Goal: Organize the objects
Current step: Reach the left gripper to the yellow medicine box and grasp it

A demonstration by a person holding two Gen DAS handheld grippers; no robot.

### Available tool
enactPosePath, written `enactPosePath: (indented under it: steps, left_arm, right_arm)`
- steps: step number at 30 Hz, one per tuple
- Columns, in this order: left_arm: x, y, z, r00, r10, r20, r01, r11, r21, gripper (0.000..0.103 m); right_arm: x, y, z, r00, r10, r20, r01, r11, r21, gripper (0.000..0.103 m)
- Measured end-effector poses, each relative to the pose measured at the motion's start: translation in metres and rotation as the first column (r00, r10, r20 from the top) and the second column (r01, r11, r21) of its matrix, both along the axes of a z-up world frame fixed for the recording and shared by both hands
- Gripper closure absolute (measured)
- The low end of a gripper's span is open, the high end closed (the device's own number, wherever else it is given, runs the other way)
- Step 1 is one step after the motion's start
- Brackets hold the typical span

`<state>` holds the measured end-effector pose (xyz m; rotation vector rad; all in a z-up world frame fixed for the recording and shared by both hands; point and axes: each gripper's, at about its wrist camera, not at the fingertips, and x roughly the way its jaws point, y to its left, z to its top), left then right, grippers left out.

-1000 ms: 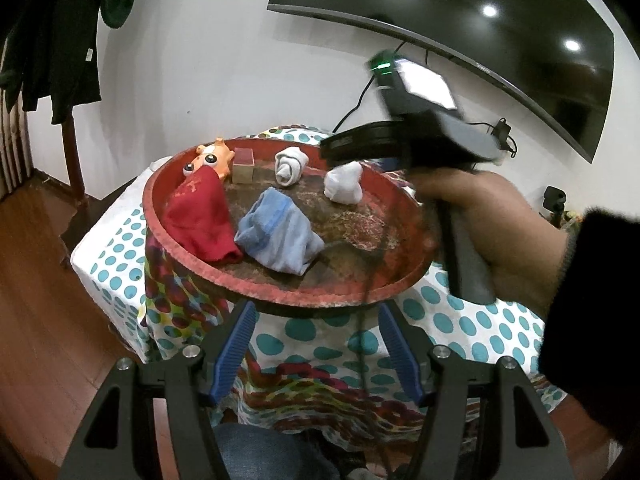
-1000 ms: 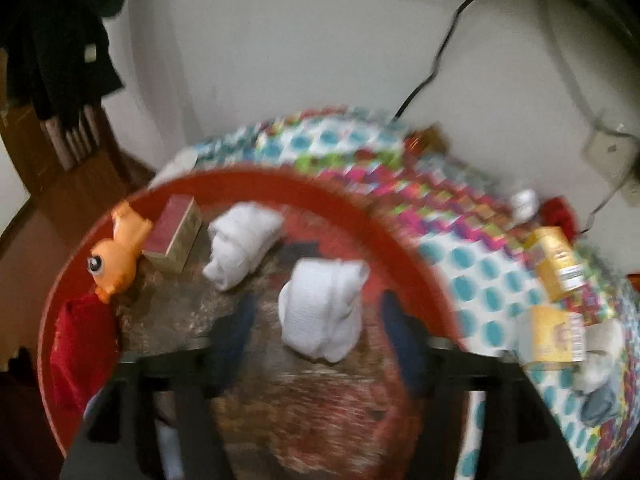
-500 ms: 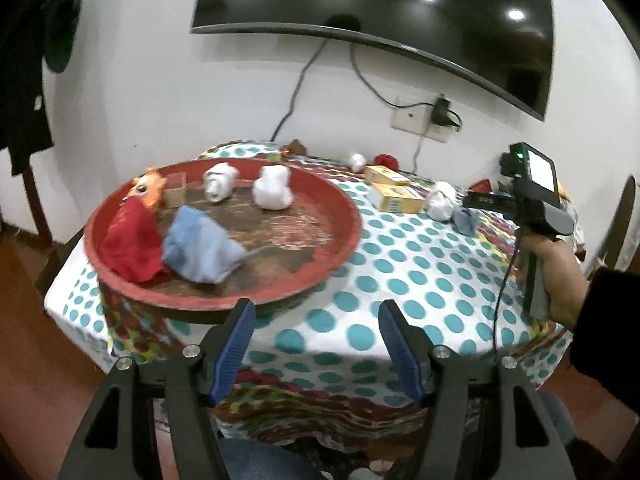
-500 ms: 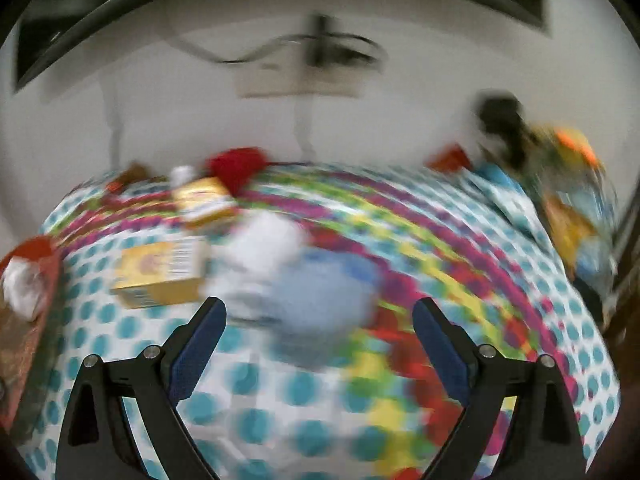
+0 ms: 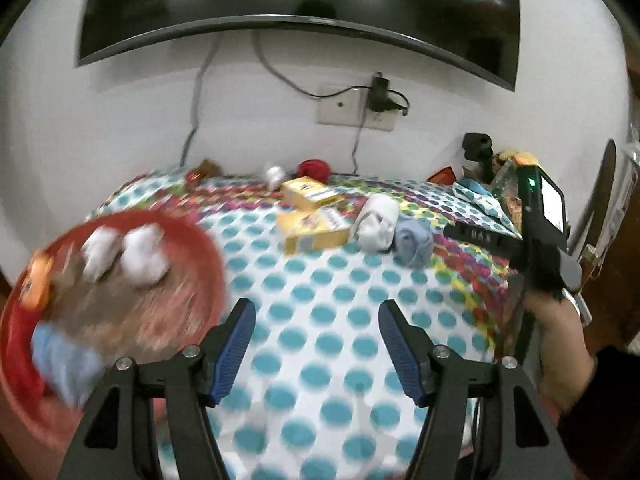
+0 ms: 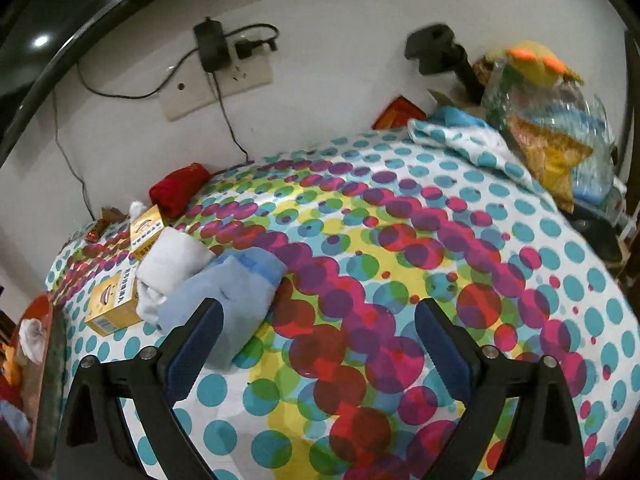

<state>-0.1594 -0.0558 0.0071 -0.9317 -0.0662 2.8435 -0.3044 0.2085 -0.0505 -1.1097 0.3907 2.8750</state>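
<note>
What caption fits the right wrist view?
Empty right gripper, jaws opening, beside a rolled blue sock on the dotted tablecloth.

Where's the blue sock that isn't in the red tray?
The blue sock lies rolled up on the dotted tablecloth, touching the white sock beside the yellow boxes; in the right wrist view it sits just past the gripper's left finger.

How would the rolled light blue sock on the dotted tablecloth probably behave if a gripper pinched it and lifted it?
The light blue sock is soft rolled fabric, so it would probably squash between the pads rather than resist. A loose end may unroll and dangle. It looks light, unlikely to slip or break, and since it leans against the white sock, lifting might nudge that.
</note>
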Motion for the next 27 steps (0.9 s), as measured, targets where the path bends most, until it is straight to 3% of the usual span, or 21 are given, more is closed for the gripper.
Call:
enactPosePath:
  steps: [5, 8, 10, 13, 14, 18, 21, 23, 25, 27]
  left_arm:
    - [-0.063, 0.02, 0.003, 0.997, -0.064, 0.051, 0.069, 0.994, -0.089, 0.037]
    - [-0.105, 0.03, -0.002, 0.974, -0.177, 0.138, 0.199, 0.966, -0.163, 0.037]
    - [-0.126, 0.038, -0.007, 0.951, -0.241, 0.193, 0.289, 0.915, -0.282, 0.037]
    - [-0.155, 0.047, -0.019, 0.92, -0.28, 0.274, 0.382, 0.795, -0.471, 0.037]
    - [-0.162, 0.048, -0.021, 0.915, -0.287, 0.284, 0.396, 0.777, -0.49, 0.037]
    - [-0.195, 0.055, -0.036, 0.867, -0.326, 0.377, 0.485, 0.726, -0.487, 0.037]
    - [-0.211, 0.062, -0.047, 0.822, -0.356, 0.444, 0.556, 0.67, -0.492, 0.037]
    - [-0.22, 0.063, -0.053, 0.771, -0.39, 0.503, 0.619, 0.642, -0.451, 0.037]
    - [-0.228, 0.064, -0.056, 0.75, -0.402, 0.526, 0.649, 0.604, -0.463, 0.037]
    - [-0.237, 0.062, -0.059, 0.715, -0.415, 0.562, 0.682, 0.589, -0.433, 0.037]
  right_arm:
    - [-0.006, 0.025, -0.016, 0.997, -0.043, 0.065, 0.051, 0.989, -0.14, 0.007]
    - [-0.003, 0.029, -0.016, 0.998, -0.04, 0.048, 0.048, 0.984, -0.172, 0.007]
    - [-0.003, 0.028, -0.016, 0.998, -0.035, 0.046, 0.043, 0.983, -0.177, 0.006]
    - [-0.003, 0.028, -0.016, 0.999, -0.026, 0.044, 0.034, 0.983, -0.182, 0.005]
    - [-0.003, 0.028, -0.016, 0.999, -0.024, 0.045, 0.032, 0.983, -0.182, 0.005]
    - [-0.003, 0.028, -0.016, 0.999, -0.019, 0.042, 0.027, 0.982, -0.188, 0.005]
    - [-0.003, 0.028, -0.016, 0.999, -0.019, 0.042, 0.026, 0.982, -0.189, 0.005]
    - [-0.003, 0.028, -0.016, 0.999, -0.019, 0.042, 0.027, 0.982, -0.189, 0.005]
    - [-0.003, 0.028, -0.016, 0.999, -0.019, 0.042, 0.027, 0.982, -0.189, 0.005]
    - [-0.003, 0.028, -0.016, 0.999, -0.019, 0.043, 0.026, 0.982, -0.187, 0.005]
